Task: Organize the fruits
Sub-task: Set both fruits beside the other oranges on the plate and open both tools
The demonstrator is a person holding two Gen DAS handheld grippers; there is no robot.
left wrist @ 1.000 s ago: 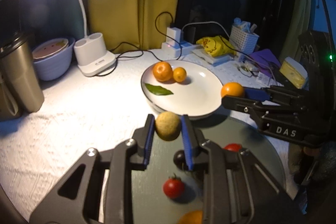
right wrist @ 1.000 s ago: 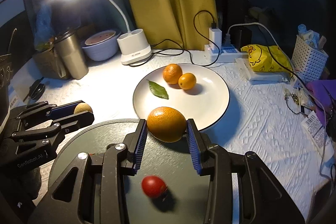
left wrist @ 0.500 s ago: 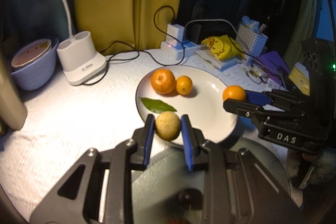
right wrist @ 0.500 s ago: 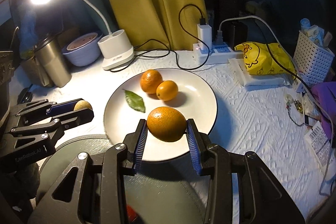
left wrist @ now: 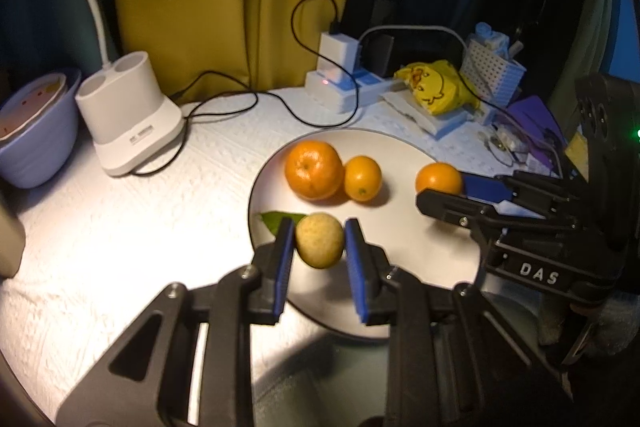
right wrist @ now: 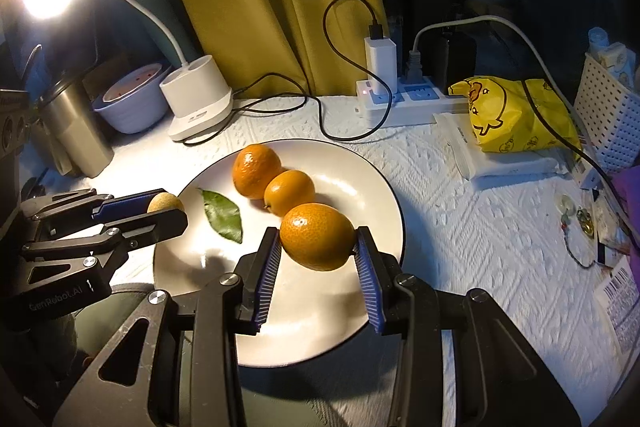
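My left gripper [left wrist: 319, 243] is shut on a small tan round fruit [left wrist: 319, 246] and hangs over the near left part of the white plate [left wrist: 420, 247]. My right gripper [right wrist: 317, 242] is shut on an orange [right wrist: 317, 241] above the plate [right wrist: 360, 179]. On the plate lie a large orange [left wrist: 314, 169], a smaller orange [left wrist: 362, 178] touching it, and a green leaf [right wrist: 222, 215]. Each gripper shows in the other's view: the right one [left wrist: 440, 183] at the plate's right side, the left one [right wrist: 166, 206] at its left rim.
A white lamp base [left wrist: 130, 115] with black cables stands at the back left, beside a lilac bowl [left wrist: 34, 131]. A power strip [right wrist: 400, 103], a yellow duck bag [right wrist: 516, 115] and a white basket [right wrist: 608, 107] line the back right. A dark round tray [left wrist: 304, 379] lies under the grippers.
Both grippers carried their fruits forward from over the dark tray to above the white plate. The tomatoes on the tray have dropped out of view.
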